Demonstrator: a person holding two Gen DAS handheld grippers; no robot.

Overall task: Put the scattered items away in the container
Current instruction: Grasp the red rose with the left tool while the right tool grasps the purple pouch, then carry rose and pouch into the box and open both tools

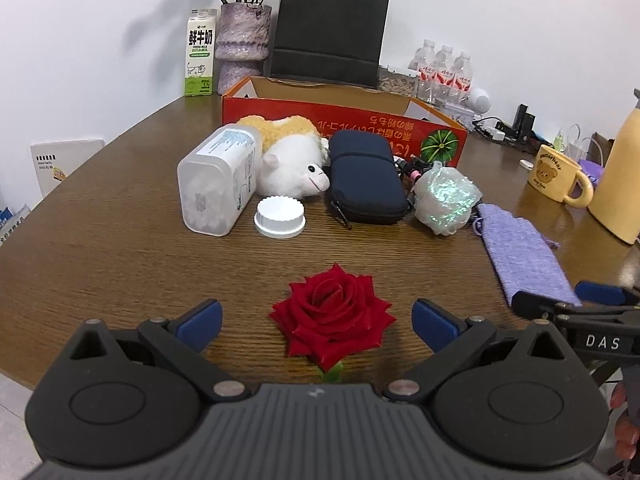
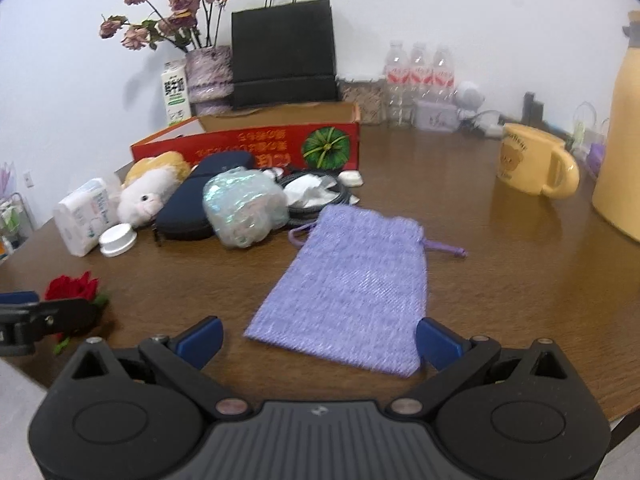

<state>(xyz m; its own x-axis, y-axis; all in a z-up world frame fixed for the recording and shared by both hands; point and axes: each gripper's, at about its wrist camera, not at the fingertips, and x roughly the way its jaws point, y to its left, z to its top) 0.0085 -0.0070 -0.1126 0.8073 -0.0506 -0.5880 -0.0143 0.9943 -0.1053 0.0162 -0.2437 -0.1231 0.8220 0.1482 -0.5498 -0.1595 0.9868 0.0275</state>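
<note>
Both grippers spread wide: left gripper [image 1: 317, 325] flanks the rose [image 1: 333, 320] at lower centre, whose petals could crush; right gripper [image 2: 319, 342] faces the limp pouch [image 2: 348, 284], which could slip.

The left claw [image 1: 316, 324] sat low in the lower middle of its own view, its blue-padded fingers [image 1: 200, 322] spread wide apart and gripping nothing. The right claw [image 2: 318, 342] was held the same way in the lower middle of its view, blue fingers [image 2: 438, 342] splayed and nothing between them touched. From the left camera the right claw showed at the right edge, a few of the person's fingertips [image 1: 626, 432] visible at the lower right. From the right camera the left claw poked in at the left edge.
</note>
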